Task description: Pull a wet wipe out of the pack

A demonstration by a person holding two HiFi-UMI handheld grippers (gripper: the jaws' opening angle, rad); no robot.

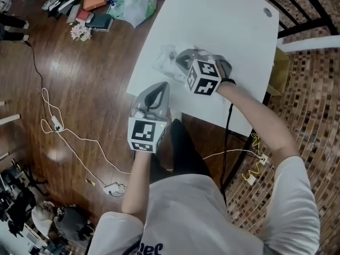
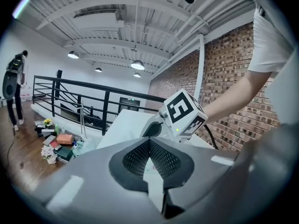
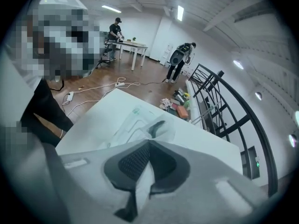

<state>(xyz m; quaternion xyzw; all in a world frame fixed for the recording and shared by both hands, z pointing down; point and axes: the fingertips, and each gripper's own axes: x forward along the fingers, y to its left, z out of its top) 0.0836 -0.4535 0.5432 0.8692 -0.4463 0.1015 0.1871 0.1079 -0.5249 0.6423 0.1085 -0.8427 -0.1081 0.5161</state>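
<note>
Translucent pack (image 1: 163, 62) half hidden, apparently beneath right gripper (image 3: 149, 143).

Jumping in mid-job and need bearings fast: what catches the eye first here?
The right gripper, with its black-and-white marker cube, is shut at the clear wipe pack on the white table. The left gripper hangs shut at the table's near edge. A pile of books and bags litters the floor beyond.
</note>
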